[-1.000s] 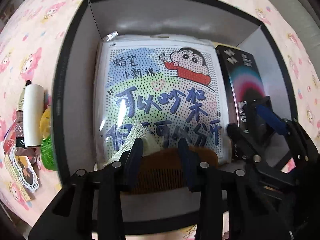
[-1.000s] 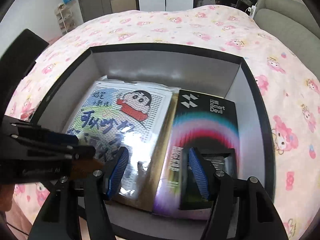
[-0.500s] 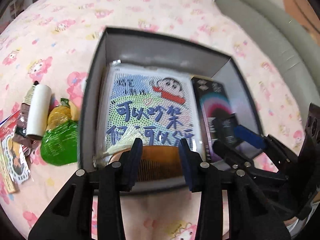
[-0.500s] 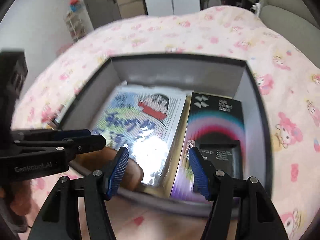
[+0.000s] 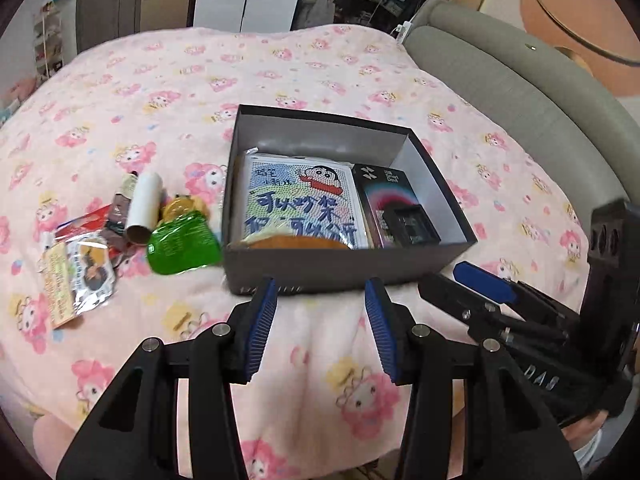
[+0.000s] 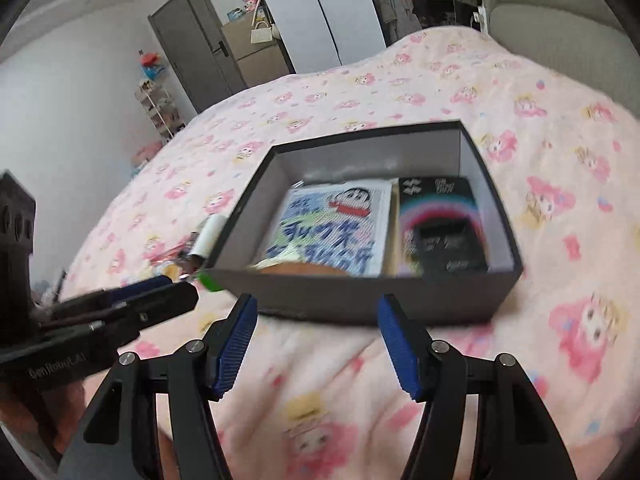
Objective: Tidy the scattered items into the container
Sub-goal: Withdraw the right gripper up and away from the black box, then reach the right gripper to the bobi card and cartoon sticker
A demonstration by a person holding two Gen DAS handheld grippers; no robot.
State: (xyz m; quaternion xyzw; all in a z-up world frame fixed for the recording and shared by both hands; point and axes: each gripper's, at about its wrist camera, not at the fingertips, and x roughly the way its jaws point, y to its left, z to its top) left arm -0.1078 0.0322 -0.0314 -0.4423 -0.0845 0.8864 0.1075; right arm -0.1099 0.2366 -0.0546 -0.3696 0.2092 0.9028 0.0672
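A dark open box (image 5: 340, 270) (image 6: 360, 296) sits on the pink bed. Inside lie a cartoon-print pack (image 5: 300, 204) (image 6: 332, 224), a black Smart Devil box (image 5: 394, 200) (image 6: 440, 216) and a brown wooden comb (image 5: 296, 243) (image 6: 300, 269) at the near wall. My left gripper (image 5: 322, 328) is open and empty, in front of the box. My right gripper (image 6: 316, 344) is open and empty, also in front of the box. Left of the box lie a white tube (image 5: 144, 206), a green packet (image 5: 182, 244), a yellow item (image 5: 182, 206) and a character card (image 5: 78, 276).
The pink cartoon bedspread (image 5: 160, 88) covers the whole bed. A grey padded headboard (image 5: 520, 96) curves along the right. My right gripper also shows in the left wrist view (image 5: 480, 280), and my left gripper in the right wrist view (image 6: 176, 286). Closets and a door stand beyond.
Both grippers have pulled back out of the box towards me and risen. The left gripper has let go of the wooden comb, which now lies inside the box at its near wall.
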